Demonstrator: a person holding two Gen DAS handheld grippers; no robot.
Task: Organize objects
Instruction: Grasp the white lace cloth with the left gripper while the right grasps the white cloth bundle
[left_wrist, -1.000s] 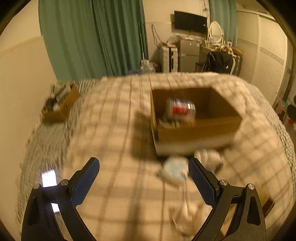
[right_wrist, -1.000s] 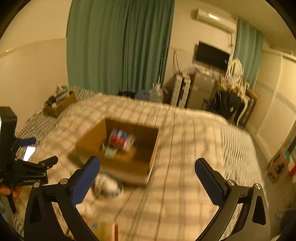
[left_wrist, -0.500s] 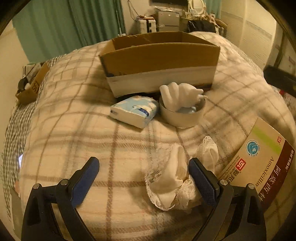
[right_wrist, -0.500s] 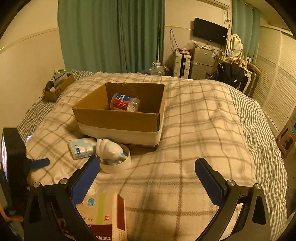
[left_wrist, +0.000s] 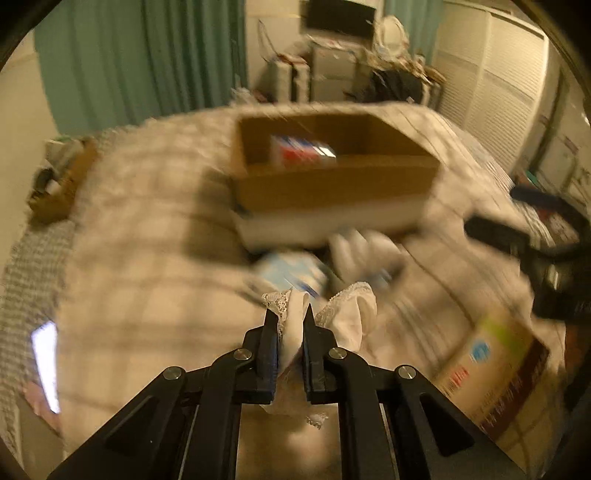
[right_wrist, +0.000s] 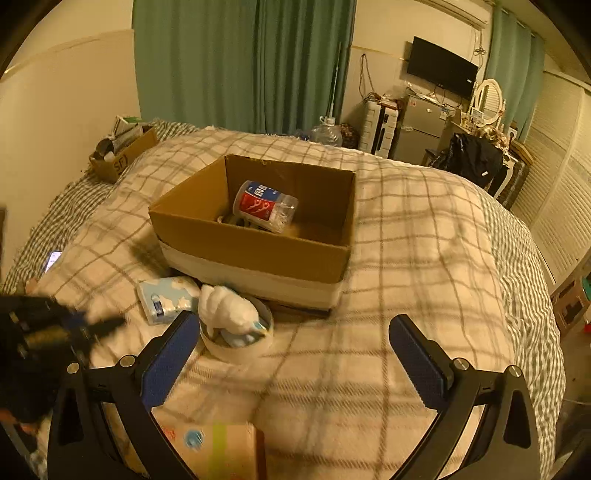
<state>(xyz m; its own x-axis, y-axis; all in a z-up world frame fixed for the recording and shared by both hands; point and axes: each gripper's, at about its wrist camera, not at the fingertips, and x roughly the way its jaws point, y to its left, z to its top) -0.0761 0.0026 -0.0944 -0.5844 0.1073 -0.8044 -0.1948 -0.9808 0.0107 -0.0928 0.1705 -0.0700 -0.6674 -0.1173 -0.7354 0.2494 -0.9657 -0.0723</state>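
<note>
My left gripper (left_wrist: 288, 314) is shut on a white lace-trimmed cloth (left_wrist: 347, 314) and holds it above the plaid blanket. A cardboard box (left_wrist: 332, 184) stands ahead with a red and blue bottle (left_wrist: 301, 153) inside. In the right wrist view the box (right_wrist: 255, 251) holds the same bottle (right_wrist: 264, 206). In front of it lie a blue tissue pack (right_wrist: 166, 299) and a white bowl (right_wrist: 236, 341) with a white figure in it. My right gripper (right_wrist: 291, 350) is open and empty above the blanket. The left gripper (right_wrist: 55, 332) shows blurred at the left.
A medicine box (left_wrist: 491, 369) lies at the right on the bed; it shows at the bottom of the right wrist view (right_wrist: 218, 450). A small carton of items (right_wrist: 122, 155) sits by the wall. A lit phone (left_wrist: 46, 362) lies at the bed's left edge.
My left gripper has closed on the white lace cloth and lifted it; the view is blurred by motion. My right gripper has stayed open and moved slightly closer to the box.
</note>
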